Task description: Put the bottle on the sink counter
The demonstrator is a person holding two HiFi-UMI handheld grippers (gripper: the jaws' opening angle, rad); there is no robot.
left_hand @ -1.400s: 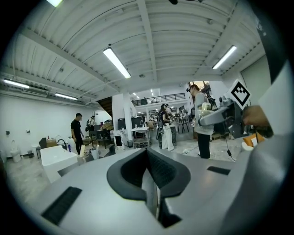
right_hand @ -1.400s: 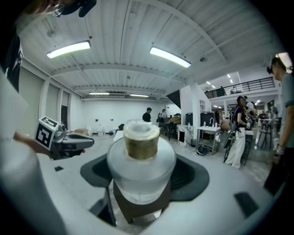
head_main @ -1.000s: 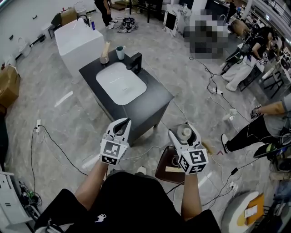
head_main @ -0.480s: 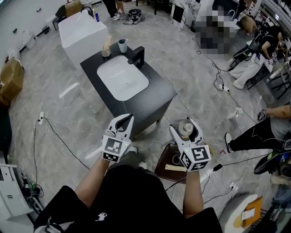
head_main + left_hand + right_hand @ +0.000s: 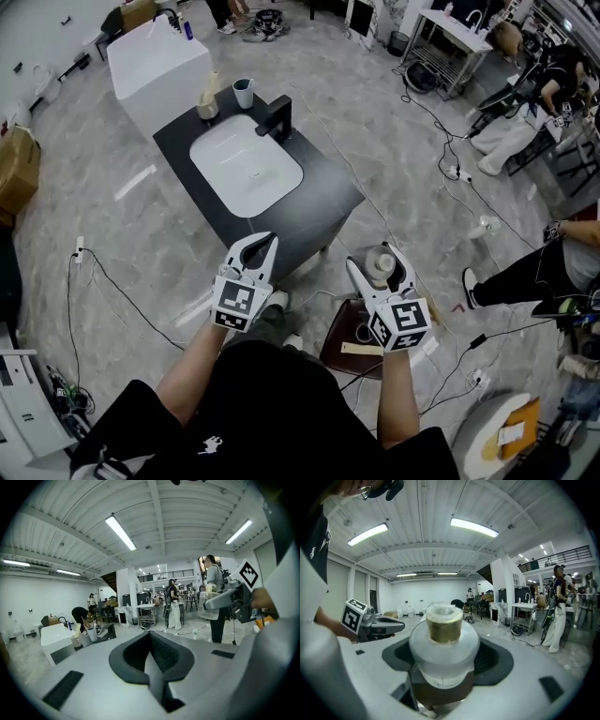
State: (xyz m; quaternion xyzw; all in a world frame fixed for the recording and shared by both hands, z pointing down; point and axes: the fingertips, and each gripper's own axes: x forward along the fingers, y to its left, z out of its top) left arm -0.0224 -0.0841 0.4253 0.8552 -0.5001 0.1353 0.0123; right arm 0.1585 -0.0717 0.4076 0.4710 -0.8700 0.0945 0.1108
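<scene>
My right gripper [image 5: 380, 266] is shut on a translucent bottle [image 5: 381, 265] with a brownish-gold cap, held upright at chest height. In the right gripper view the bottle [image 5: 444, 641] fills the space between the jaws of that gripper [image 5: 445, 667]. My left gripper [image 5: 257, 247] is beside it, shut and empty, with its jaws meeting in the left gripper view [image 5: 151, 641]. The black sink counter [image 5: 314, 202], with a white basin [image 5: 246, 172] and a black faucet [image 5: 277, 119], stands ahead of both grippers, up and to the left.
A cup [image 5: 243, 92] and a small holder [image 5: 207, 103] stand at the counter's far end. A white tub-like unit [image 5: 155, 66] is beyond it. A brown stool [image 5: 345, 339] is under my right arm. Cables cross the floor [image 5: 103, 281]. People are at the right [image 5: 525, 272].
Both grippers keep the same pose and the bottle stays held. The view has shifted a little, and a foot now shows below the left gripper.
</scene>
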